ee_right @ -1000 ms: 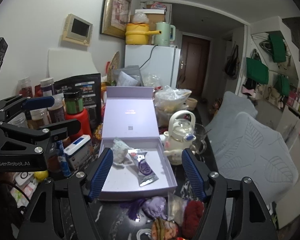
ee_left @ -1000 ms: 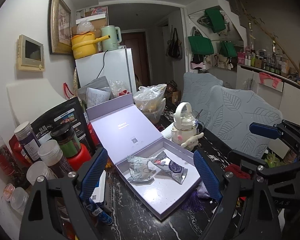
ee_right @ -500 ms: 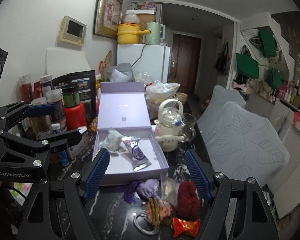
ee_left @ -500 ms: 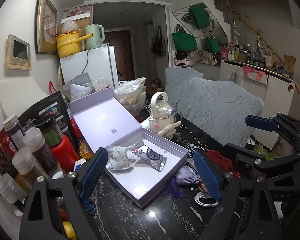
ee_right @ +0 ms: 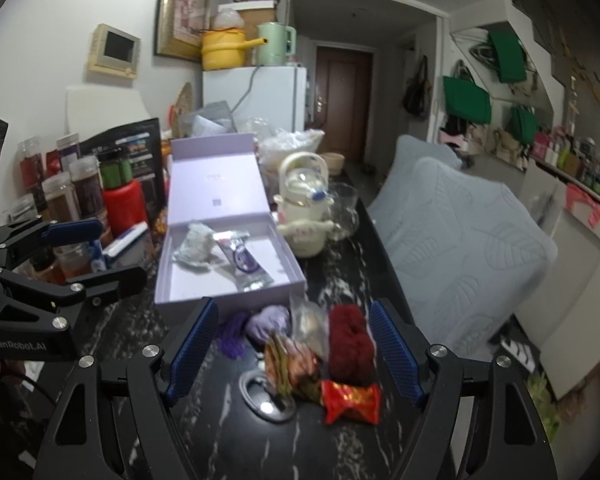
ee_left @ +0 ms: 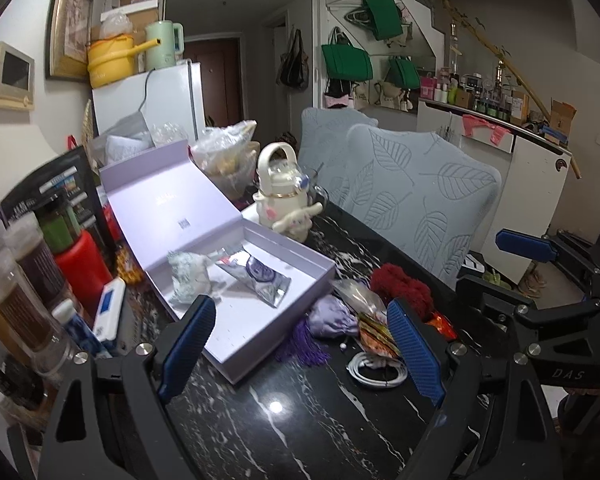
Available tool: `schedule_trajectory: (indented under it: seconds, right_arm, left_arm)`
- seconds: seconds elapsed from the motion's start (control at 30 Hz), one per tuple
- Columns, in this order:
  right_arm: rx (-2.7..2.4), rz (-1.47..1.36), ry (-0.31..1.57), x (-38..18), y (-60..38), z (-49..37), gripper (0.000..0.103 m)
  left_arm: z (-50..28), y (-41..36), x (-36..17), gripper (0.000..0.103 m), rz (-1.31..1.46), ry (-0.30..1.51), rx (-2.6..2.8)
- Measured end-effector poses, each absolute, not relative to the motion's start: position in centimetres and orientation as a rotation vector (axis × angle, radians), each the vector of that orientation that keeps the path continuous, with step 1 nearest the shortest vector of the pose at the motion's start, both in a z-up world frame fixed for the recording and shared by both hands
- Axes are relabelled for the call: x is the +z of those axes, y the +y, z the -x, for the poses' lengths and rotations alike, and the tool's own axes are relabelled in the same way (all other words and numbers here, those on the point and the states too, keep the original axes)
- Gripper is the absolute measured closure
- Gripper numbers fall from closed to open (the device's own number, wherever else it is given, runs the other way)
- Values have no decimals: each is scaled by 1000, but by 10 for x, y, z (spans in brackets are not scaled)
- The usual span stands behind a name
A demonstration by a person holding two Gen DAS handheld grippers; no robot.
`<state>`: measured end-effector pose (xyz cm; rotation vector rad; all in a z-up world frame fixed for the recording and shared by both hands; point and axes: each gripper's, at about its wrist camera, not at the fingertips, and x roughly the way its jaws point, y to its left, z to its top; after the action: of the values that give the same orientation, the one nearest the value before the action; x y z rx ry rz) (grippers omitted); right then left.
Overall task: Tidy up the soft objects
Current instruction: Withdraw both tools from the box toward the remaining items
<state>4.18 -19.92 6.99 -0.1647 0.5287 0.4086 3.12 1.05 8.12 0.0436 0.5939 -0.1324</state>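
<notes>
An open lilac box (ee_left: 300,276) (ee_right: 228,300) lies on the black marble table, its lid leaning back. Inside it are a crumpled silvery packet (ee_left: 188,280) and a silver-purple sachet (ee_left: 260,280). In front of the box sits a small heap: a purple tasselled pouch (ee_right: 268,322), a clear bag (ee_right: 308,324), a dark red fluffy piece (ee_right: 348,344), a patterned packet (ee_right: 292,364) and a red wrapper (ee_right: 352,400). My right gripper (ee_right: 292,308) hovers open over this heap, touching nothing. My left gripper (ee_left: 298,308) is open above the box's near corner, empty.
A white teapot (ee_left: 284,200) and a glass cup (ee_right: 344,208) stand behind the box. Jars (ee_left: 32,280) and a red canister (ee_left: 80,268) crowd the left edge. A coiled white cable (ee_left: 374,372) lies by the heap. Leaf-patterned chair backs (ee_left: 420,200) line the right.
Both grippers have drawn back from the box and sunk lower, bringing the heap of soft items into view. The right jaws have spread slightly wider.
</notes>
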Motion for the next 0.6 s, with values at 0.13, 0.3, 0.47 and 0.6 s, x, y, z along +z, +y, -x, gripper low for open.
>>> schedule_trajectory:
  seconds: [0.13,0.3,0.47,0.6]
  right_arm:
    - [390,148,561,55,-210,-39,24]
    - [370,137,592,38,-221,-38,24]
    - [364,123,633,18,-232,-38,24]
    - [357,111,662,5,-239,-41,24]
  left_arm:
    - [-33,7,69,15,-23,620,-151]
    - [-36,1,53,15,-18,659,-159]
    - [-39,-6,32,15,6,705,-187]
    - [-43,-13,18,15,14,737,-216]
